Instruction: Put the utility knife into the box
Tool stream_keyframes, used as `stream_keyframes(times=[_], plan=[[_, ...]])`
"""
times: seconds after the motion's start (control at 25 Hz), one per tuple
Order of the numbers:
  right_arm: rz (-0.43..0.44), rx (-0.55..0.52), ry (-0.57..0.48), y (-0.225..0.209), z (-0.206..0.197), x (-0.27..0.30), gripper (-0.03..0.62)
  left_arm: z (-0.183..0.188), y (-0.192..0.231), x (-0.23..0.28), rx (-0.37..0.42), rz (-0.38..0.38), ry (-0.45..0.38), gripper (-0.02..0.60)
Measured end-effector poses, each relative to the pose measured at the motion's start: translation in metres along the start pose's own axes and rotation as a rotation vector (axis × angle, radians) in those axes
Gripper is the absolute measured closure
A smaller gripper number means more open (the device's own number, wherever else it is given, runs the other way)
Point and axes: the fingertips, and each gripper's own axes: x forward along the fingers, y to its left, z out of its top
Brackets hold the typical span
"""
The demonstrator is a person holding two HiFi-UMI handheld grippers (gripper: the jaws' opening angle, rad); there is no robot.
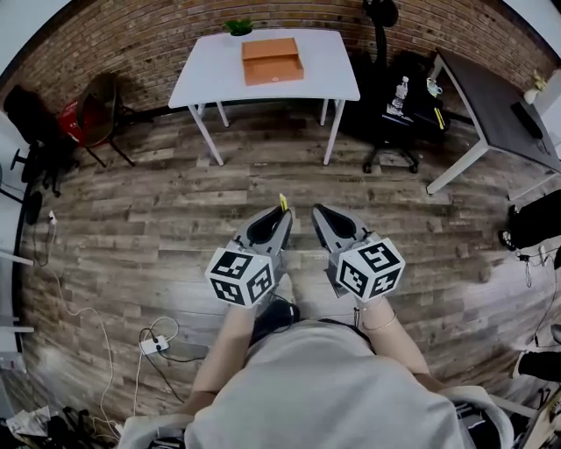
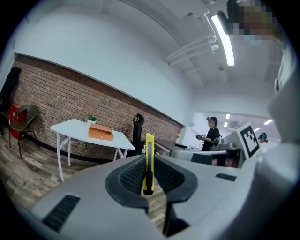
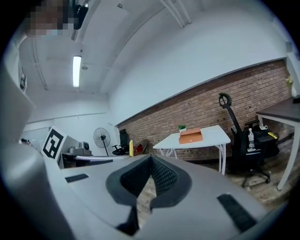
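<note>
My left gripper (image 1: pixel 282 213) is shut on a yellow utility knife (image 2: pixel 149 161), which stands upright between its jaws; only the knife's tip (image 1: pixel 283 202) shows in the head view. My right gripper (image 1: pixel 317 211) is shut with nothing between its jaws, and it hangs just right of the left one. An orange box (image 1: pixel 273 60) lies on a white table (image 1: pixel 333 74) against the brick wall, well ahead of both grippers. The box also shows small in the left gripper view (image 2: pixel 101 133) and in the right gripper view (image 3: pixel 191 136).
A small green plant (image 1: pixel 238 26) sits behind the box. A black office chair (image 1: pixel 396 105) and a grey desk (image 1: pixel 495 110) stand to the right. A red chair (image 1: pixel 88 114) is at the left. Cables and a power strip (image 1: pixel 153 344) lie on the wood floor.
</note>
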Motion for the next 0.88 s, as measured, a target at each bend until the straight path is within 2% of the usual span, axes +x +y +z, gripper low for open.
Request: stream_keyframes(times=[0.12, 0.36, 0.64, 0.88], plan=[[-0.014, -0.011, -0.007, -0.010, 0.014, 0.039, 0.595, 0.019, 0.034, 0.016, 0.028, -0.006, 0.005, 0.532], [-0.034, -0.014, -0.016, -0.021, 0.032, 0.094, 0.595, 0.040, 0.085, 0.039, -0.005, -0.035, 0.002, 0.532], [-0.042, -0.012, 0.014, -0.034, 0.034, 0.131, 0.595, 0.047, 0.123, 0.056, -0.029, -0.034, 0.011, 0.532], [-0.031, -0.007, 0.027, -0.062, 0.040, 0.167, 0.595, 0.057, 0.150, 0.087, -0.036, -0.019, 0.016, 0.532]])
